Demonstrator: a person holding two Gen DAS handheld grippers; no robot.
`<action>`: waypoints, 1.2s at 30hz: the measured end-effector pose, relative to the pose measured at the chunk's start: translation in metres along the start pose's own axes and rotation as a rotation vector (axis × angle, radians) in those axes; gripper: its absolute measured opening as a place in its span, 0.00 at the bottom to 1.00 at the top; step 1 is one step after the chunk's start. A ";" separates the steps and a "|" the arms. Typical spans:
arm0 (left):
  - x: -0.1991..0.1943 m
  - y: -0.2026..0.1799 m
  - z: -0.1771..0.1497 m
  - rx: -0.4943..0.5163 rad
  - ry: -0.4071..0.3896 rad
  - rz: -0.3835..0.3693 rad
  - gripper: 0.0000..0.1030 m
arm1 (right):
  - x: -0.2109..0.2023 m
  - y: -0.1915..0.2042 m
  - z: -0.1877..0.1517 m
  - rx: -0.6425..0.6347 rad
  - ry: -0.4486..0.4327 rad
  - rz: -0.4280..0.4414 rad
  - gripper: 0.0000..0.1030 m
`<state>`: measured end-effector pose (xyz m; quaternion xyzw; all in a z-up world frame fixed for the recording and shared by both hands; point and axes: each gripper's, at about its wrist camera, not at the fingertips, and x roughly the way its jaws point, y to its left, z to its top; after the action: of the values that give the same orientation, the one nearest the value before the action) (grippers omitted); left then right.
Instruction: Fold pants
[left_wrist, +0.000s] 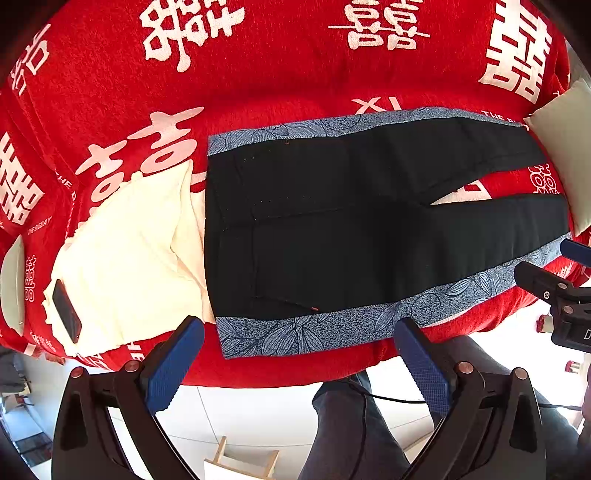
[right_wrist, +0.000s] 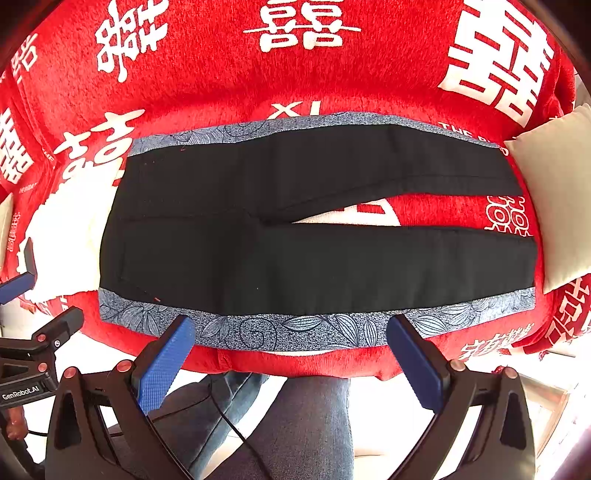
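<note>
We are hovering both the left gripper (left_wrist: 299, 354) and right gripper (right_wrist: 291, 350) released over the bed's (right_wrist: 295, 363) near edge, where soft, limp black pants (right_wrist: 295, 236) are lying flat; we are favouring the patterned side stripe.

You have a red blanket (left_wrist: 295, 81) with white characters as the base. A cream cloth (left_wrist: 129, 251) lies on it at its left part, with a dark phone (left_wrist: 66, 311) resting on the cloth. A pale cushion (right_wrist: 554, 206) sits at the blanket's right edge, and a white plate (left_wrist: 13, 284) at its far left edge.
</note>
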<state>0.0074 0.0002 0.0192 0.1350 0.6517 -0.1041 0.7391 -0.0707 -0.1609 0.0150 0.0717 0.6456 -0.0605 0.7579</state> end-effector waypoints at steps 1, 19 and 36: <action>0.000 0.000 0.000 0.000 0.000 0.000 1.00 | 0.000 0.000 0.000 0.000 0.000 0.000 1.00; 0.000 0.002 -0.001 -0.006 -0.002 -0.010 1.00 | 0.000 0.005 0.000 -0.010 -0.003 -0.019 1.00; 0.009 0.012 -0.006 -0.014 0.009 -0.062 1.00 | 0.000 0.008 -0.006 0.015 0.007 -0.053 1.00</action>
<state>0.0070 0.0132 0.0107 0.1100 0.6595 -0.1219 0.7335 -0.0747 -0.1521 0.0139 0.0606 0.6495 -0.0850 0.7532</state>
